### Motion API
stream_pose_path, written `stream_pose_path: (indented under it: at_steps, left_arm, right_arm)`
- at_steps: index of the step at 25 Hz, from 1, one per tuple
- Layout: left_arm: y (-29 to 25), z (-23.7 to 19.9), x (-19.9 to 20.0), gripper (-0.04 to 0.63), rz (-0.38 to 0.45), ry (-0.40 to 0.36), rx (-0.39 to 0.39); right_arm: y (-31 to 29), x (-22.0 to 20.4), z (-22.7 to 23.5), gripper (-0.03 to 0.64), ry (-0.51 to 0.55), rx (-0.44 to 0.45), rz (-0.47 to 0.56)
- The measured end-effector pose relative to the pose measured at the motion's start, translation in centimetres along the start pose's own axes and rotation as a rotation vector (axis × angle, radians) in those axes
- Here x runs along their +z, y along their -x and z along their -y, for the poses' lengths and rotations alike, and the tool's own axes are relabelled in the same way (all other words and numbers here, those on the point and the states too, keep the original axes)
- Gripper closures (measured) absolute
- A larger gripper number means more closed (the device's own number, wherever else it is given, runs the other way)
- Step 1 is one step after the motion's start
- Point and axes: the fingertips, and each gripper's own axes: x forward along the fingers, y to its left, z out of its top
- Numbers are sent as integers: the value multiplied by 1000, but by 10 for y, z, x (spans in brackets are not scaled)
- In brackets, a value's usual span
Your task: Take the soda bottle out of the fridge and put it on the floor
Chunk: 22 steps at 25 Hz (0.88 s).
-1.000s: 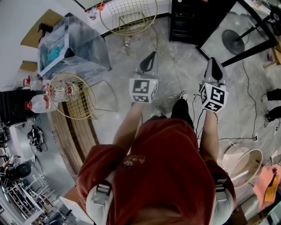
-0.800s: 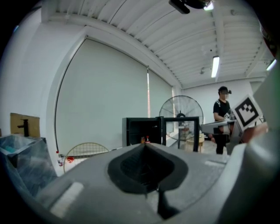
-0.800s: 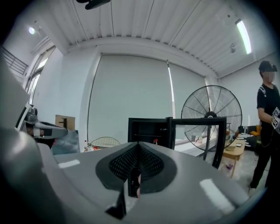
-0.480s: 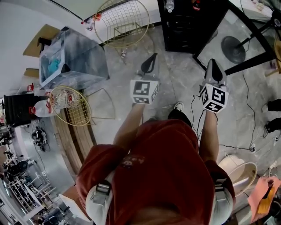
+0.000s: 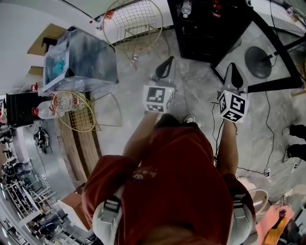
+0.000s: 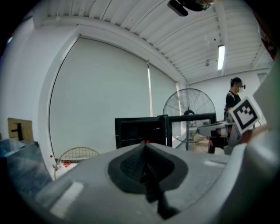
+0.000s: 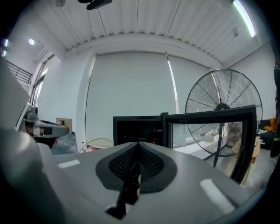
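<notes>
The black fridge (image 5: 205, 28) stands open at the top of the head view, its glass door (image 5: 253, 52) swung out to the right. A clear bottle (image 5: 186, 7) shows on a shelf inside, with something red (image 5: 216, 5) beside it. My left gripper (image 5: 167, 61) and right gripper (image 5: 233, 67) are held side by side above the floor, pointing at the fridge and still short of it. Both are shut and empty. In the left gripper view the shut tips (image 6: 144, 145) face the fridge (image 6: 140, 131). In the right gripper view the shut tips (image 7: 138, 144) face the fridge's shelves (image 7: 138, 129).
Round gold wire chairs (image 5: 134, 19) (image 5: 71, 111) and a grey covered box (image 5: 79, 60) stand to the left. A fan's base (image 5: 260, 62) sits behind the fridge door. Cables (image 5: 267, 143) trail over the marble floor at the right. A water jug (image 5: 45, 111) lies at the far left.
The person has walked toward the fridge, so it fills more of the top of the head view. Both grippers stay shut and keep their pose.
</notes>
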Motion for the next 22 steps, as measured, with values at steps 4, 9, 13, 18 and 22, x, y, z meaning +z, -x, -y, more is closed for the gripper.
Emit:
stream_pose_path:
  at_steps: [4, 9, 13, 18, 22]
  left_arm:
    - [-15, -17, -4, 595, 2, 16, 13]
    - [-46, -43, -10, 595, 21, 27, -1]
    - [-74, -74, -10, 595, 35, 23, -12]
    - [-102, -112, 4, 595, 63, 13, -49]
    - [-118, -135, -1, 595, 73, -22, -65]
  right_arm:
    - [-25, -8, -6, 617, 12, 8, -24]
    - [-66, -6, -15, 617, 33, -2, -22]
    - [-103, 1, -20, 617, 32, -28, -14]
    - [-143, 24, -34, 617, 40, -68, -1]
    - [-171, 17, -49, 617, 62, -80, -2]
